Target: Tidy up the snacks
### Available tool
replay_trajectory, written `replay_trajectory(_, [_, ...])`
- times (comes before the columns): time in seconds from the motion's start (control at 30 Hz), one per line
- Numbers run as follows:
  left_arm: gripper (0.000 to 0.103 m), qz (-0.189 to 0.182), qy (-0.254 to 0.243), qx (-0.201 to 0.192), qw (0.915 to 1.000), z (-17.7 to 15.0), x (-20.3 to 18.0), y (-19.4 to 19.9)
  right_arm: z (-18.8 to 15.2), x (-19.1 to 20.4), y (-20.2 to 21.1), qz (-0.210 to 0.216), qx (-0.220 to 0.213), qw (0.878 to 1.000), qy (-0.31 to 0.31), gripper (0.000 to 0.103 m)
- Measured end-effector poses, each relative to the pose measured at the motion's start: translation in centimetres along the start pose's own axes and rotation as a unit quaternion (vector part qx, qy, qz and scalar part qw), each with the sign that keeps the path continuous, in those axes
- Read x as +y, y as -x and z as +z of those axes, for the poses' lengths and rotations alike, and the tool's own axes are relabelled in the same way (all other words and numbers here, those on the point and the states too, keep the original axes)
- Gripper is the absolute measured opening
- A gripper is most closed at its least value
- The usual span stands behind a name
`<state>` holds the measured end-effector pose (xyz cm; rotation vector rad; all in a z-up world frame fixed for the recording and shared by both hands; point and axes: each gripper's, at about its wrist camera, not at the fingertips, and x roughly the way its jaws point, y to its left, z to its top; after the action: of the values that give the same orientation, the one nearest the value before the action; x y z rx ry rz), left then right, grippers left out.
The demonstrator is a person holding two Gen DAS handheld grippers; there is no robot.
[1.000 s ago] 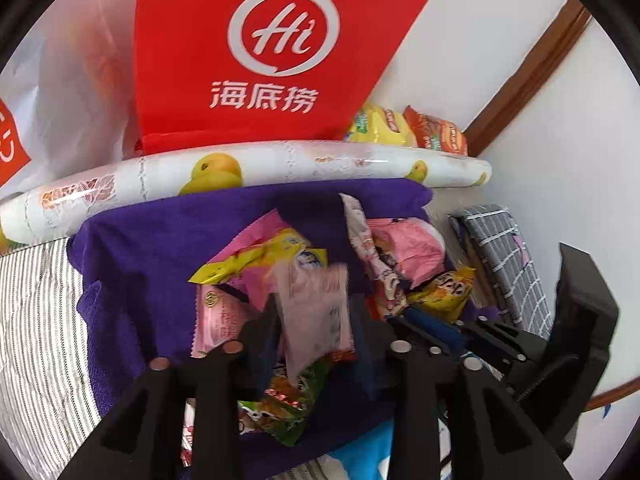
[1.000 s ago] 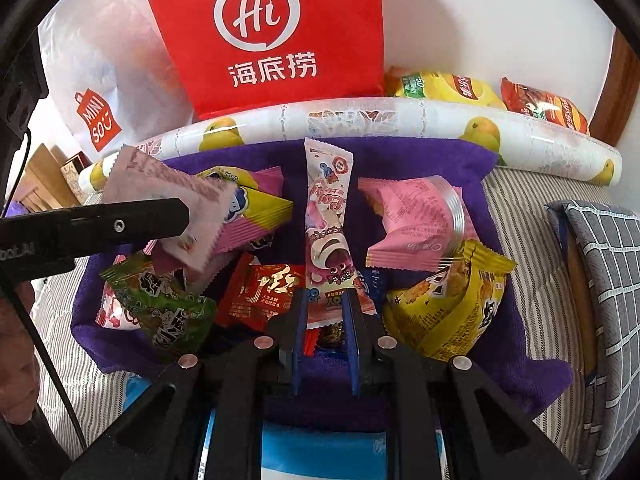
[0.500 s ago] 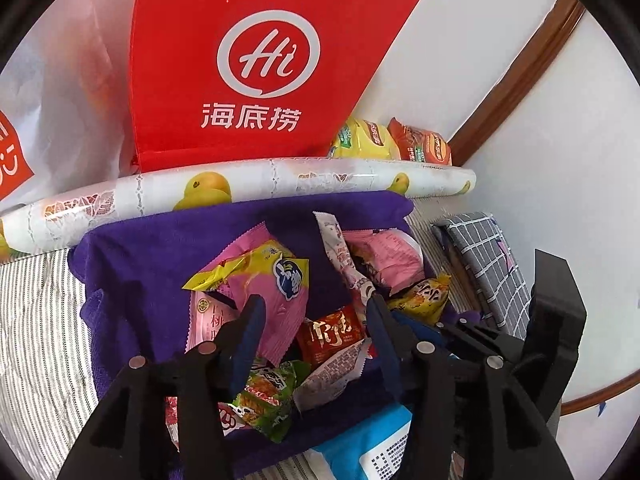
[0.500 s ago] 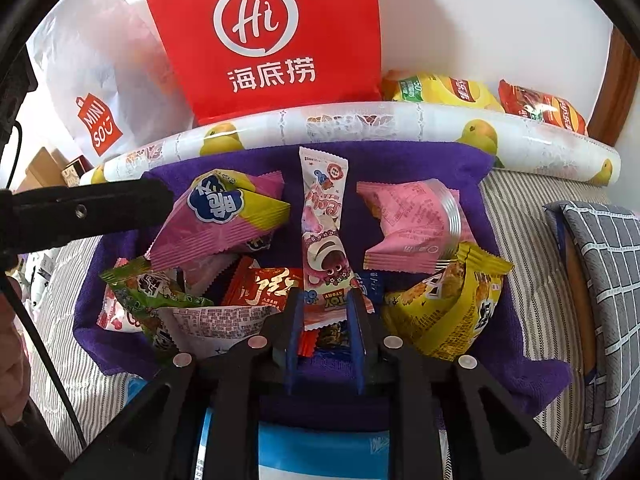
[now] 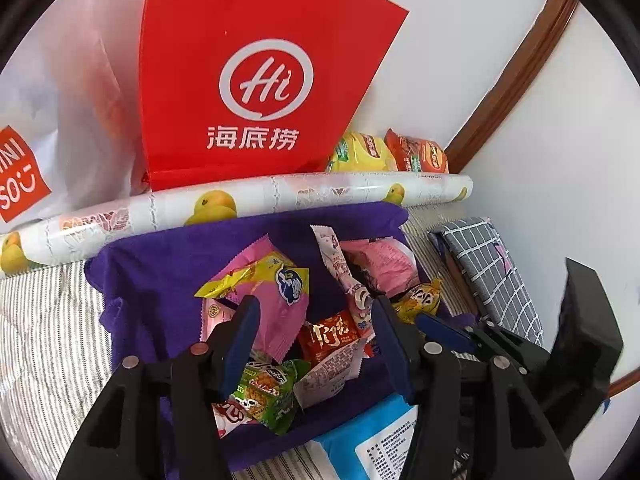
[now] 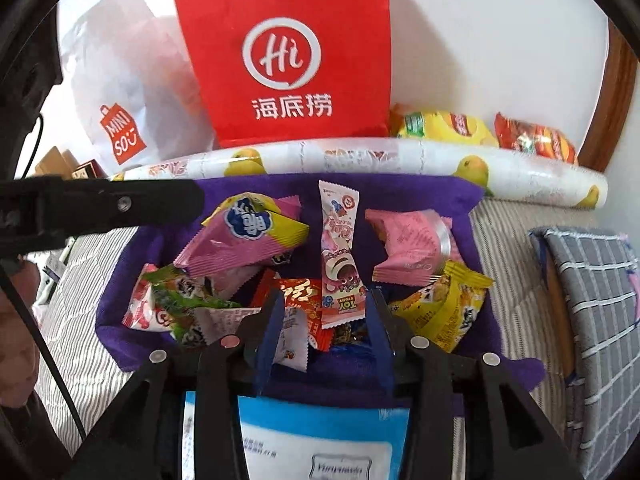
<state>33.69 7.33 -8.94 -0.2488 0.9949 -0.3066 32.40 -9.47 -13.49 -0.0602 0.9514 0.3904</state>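
Observation:
A heap of snack packets lies on a purple cloth. Among them are a pink-and-yellow bag, a tall pink wafer stick, a red packet, a yellow bag, a green packet and a pale pink packet. My left gripper is open and empty above the heap; it shows as a dark bar in the right wrist view. My right gripper is open at the heap's near edge, with the wafer stick's lower end between its fingers.
A red paper bag and a white plastic bag stand against the wall behind a fruit-print roll. Yellow and orange chip bags lie behind the roll. A grey checked cushion lies right. A blue-white pack lies under my right gripper.
My left gripper opened and let go of the pale pink packet, which dropped onto the heap's near side, then rose and drew back. My right gripper opened wide.

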Motion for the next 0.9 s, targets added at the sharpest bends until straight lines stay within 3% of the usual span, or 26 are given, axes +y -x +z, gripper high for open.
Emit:
replay_trajectory(0.17, [0.058, 0.016, -0.007, -0.013, 0.9998, 0.0, -0.8, 1.5, -0.3, 0.0, 2.3, -0.017, -0.002, 1.0, 0.0, 0.058])
replay_trajectory(0.27, [0.061, 0.027, -0.025, -0.022, 0.9991, -0.2, -2.0, 2.7, -0.7, -0.5, 4.2, -0.018, -0.003, 1.0, -0.013, 0.059])
replay_trajectory(0.4, [0.064, 0.034, -0.024, -0.033, 0.9986, -1.2, -3.3, 4.4, -1.3, -1.0, 7.0, -0.033, -0.017, 0.999, -0.026, 0.072])
replay_trajectory(0.63, [0.07, 0.068, -0.03, -0.051, 0.996, -4.8, -6.0, 8.5, -3.1, 0.0, 11.9, -0.051, -0.046, 0.997, -0.018, 0.074])
replay_trajectory(0.9, [0.079, 0.082, -0.015, -0.091, 0.9923, -10.6, -8.4, 15.0, -6.0, 0.8, 17.3, -0.062, -0.035, 0.997, -0.028, 0.074])
